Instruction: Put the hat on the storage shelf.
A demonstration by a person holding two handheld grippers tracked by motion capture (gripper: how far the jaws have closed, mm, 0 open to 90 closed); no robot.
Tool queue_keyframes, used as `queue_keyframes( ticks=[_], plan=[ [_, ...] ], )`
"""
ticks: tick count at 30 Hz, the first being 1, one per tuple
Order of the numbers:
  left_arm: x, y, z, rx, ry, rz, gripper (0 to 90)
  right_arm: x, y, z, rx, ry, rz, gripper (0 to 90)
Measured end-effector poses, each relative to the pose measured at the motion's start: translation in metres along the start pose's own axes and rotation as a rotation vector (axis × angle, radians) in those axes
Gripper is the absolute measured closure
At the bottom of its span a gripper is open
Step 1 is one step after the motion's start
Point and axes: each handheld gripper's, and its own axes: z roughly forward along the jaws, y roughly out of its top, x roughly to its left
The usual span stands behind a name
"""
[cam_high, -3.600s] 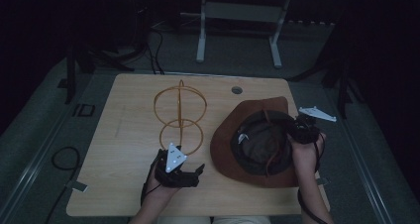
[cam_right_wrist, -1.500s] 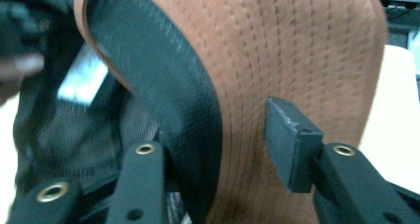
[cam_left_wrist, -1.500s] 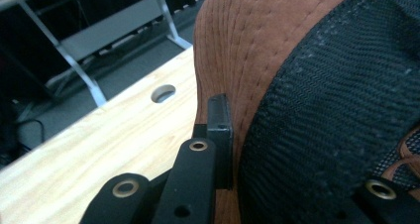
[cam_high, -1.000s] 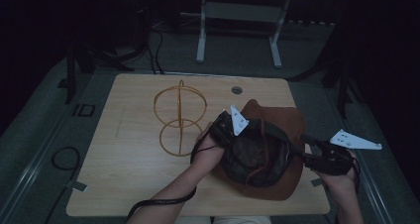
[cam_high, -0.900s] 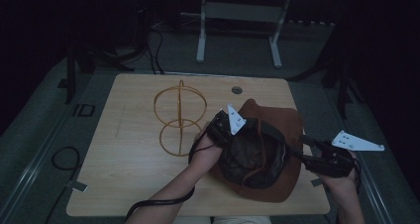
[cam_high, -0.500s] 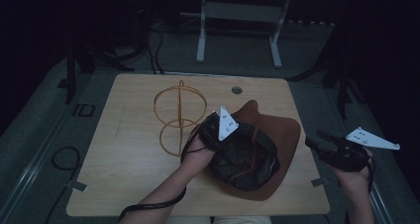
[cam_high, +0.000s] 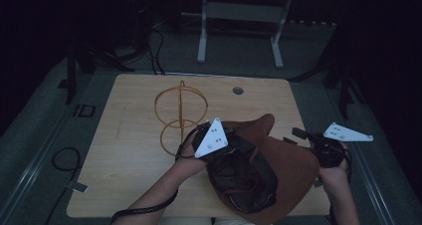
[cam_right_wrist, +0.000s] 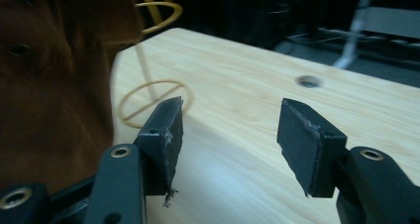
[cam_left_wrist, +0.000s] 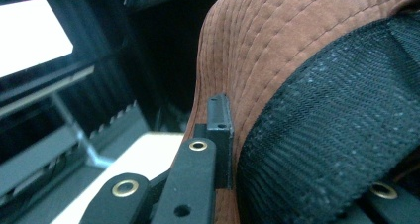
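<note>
One brown hat with black mesh lining, lifted near the desk's right front corner, is clamped by the left tool. The right tool gapes empty. One wire stand stands mid-desk.

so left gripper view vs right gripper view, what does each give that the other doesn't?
Left gripper view: black mesh lining inside the brown hat, and the left gripper clamped on the hat's edge, one pad against the brim. Right gripper view: right gripper open and holding nothing, the gold wire stand, the round hole in the wooden table. Both: the hat and the tabletop.
</note>
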Motion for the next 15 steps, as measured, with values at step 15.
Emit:
queue_keyframes(
  ticks=[15],
  plan=[
    [-0.012,0.009,0.024,-0.012,-0.076,0.058,86.6,0.046,0.009,0.035,-0.005,0.268,-0.068,35.8]
  ],
)
